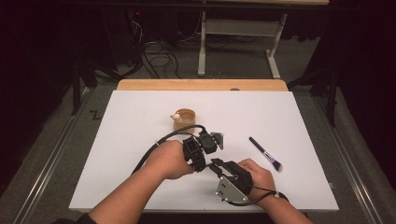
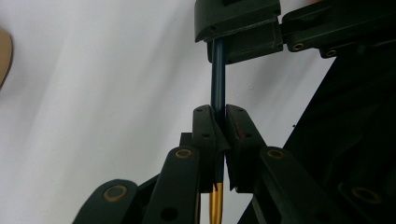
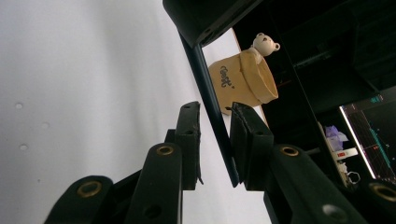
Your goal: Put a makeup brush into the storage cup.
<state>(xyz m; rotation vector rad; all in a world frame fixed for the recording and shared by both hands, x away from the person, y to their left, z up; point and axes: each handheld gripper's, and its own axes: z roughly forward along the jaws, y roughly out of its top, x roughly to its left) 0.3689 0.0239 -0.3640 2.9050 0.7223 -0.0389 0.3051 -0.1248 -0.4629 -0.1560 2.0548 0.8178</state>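
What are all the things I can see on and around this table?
Board: one, white, covers the tabletop.
Wooden table: one, tan, its edge shows beyond the board.
Cup: one, tan with a small bear on its rim, far middle of the board.
Makeup brush: one, black handle, lies on the board's right side.
Thin stick: one, dark blue with a gold end, clamped in the left tool, passing between the right tool's jaws.
Cables: several, black, on the floor behind.
Left tool: one, black, shut on the stick.
Right tool: one, black, near the stick.
Hands: two, at the near edge.
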